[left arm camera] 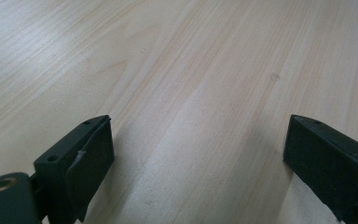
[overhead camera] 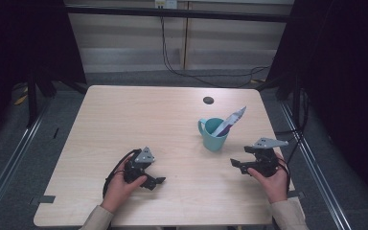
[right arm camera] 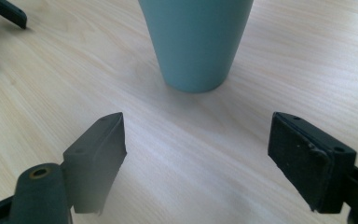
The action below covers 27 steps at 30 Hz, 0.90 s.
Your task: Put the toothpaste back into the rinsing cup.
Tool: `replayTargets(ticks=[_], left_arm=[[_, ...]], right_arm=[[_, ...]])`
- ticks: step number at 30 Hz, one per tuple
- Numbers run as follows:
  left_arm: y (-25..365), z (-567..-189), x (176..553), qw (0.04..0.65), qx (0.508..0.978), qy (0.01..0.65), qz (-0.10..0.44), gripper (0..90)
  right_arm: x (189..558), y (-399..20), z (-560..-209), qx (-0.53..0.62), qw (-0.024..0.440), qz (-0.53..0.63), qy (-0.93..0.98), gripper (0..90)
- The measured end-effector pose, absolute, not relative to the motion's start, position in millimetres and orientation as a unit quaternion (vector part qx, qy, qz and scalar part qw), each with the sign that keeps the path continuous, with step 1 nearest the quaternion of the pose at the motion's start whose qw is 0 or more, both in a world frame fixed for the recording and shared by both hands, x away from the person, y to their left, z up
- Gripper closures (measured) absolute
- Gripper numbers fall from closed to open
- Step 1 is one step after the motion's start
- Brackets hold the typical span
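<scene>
A teal mug (overhead camera: 214,135) stands right of the table's middle, its handle to the left, with a white and purple packet (overhead camera: 233,120) leaning out of it to the right. My right gripper (overhead camera: 239,157), held in a hand near the front right edge, points left toward the mug and is open with nothing in it. The right gripper view has the mug's base (right arm camera: 196,42) just beyond the wide-apart jaws (right arm camera: 198,154). My left gripper (overhead camera: 155,178) rests low at the front left, open over bare wood (left arm camera: 198,149).
The light wooden table (overhead camera: 139,120) has a dark round hole (overhead camera: 208,100) behind the mug. Black cables (overhead camera: 211,79) hang and trail on the floor past the far edge. Metal rails run along both sides. A tip of the other gripper (right arm camera: 9,11) shows far off.
</scene>
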<state>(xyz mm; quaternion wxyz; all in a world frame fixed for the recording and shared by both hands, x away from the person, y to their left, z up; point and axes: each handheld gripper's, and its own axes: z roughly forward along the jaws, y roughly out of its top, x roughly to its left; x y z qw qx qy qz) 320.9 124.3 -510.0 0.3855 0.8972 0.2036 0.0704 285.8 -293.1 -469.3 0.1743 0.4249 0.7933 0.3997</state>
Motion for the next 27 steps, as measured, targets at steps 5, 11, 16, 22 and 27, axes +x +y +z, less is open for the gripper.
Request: replayTargets(ticks=[5, 11, 16, 22, 27], left_arm=[[124.3, -510.0, 321.0, 0.386, 0.897, 0.204, 0.071, 8.1], [124.3, -510.0, 320.9, 0.385, 0.898, 0.203, 0.070, 8.1], [124.3, -510.0, 320.9, 0.385, 0.897, 0.203, 0.070, 8.1], [124.3, -510.0, 320.9, 0.385, 0.898, 0.203, 0.069, 8.1], [124.3, -510.0, 320.9, 0.385, 0.898, 0.203, 0.069, 8.1]], right_arm=[[280.7, -292.7, -475.9, 0.422, 0.170, 0.394, 0.798, 18.5], [274.0, -292.5, -485.1, 0.422, 0.163, 0.390, 0.802, 18.5], [270.7, -294.4, -493.7, 0.426, 0.156, 0.389, 0.802, 18.5], [266.6, -296.3, -500.8, 0.431, 0.152, 0.385, 0.802, 17.9], [264.3, -297.2, -505.6, 0.434, 0.150, 0.383, 0.801, 17.5]])
